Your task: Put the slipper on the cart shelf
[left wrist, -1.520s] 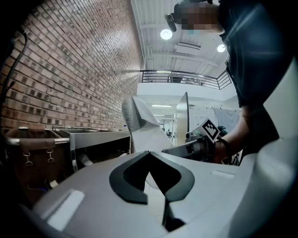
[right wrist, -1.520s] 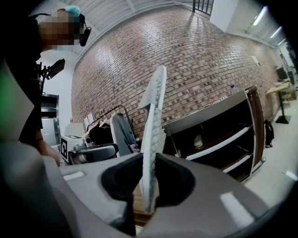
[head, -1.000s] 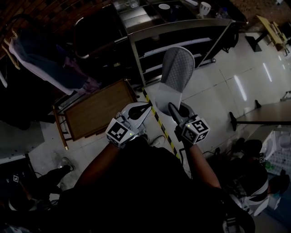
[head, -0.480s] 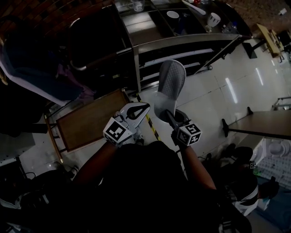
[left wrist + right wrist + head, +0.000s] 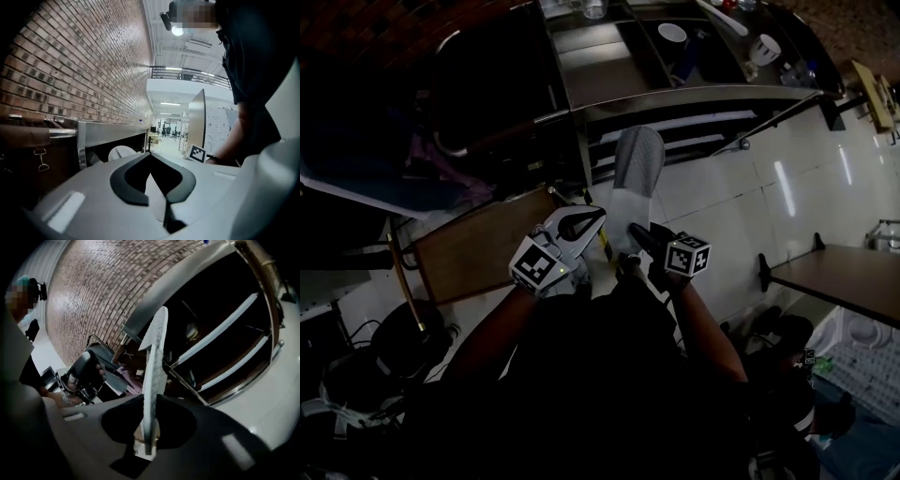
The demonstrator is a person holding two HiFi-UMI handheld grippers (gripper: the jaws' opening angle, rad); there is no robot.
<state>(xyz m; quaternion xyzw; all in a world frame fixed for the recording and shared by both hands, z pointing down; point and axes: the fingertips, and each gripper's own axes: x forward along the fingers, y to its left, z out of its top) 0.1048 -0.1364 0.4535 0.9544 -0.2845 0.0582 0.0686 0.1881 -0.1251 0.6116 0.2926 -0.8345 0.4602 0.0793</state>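
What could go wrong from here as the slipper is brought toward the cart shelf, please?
1. The right claw pinches the slipper only at one end, so the long free part might swing or slip out.
2. The slipper's far end looks close to the cart shelf; it might catch on the front edge rather than slide in.

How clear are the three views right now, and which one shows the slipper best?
Head view: underexposed, the person's body almost black, glare streaks on the floor tiles, but the pale slipper stands out. Left gripper view: bright, lamp flare, brick wall bowed by the lens. Right gripper view: dim with black corners, yet best: slipper sharp, edge-on, clamped by the right gripper; cart shelves in shadow.
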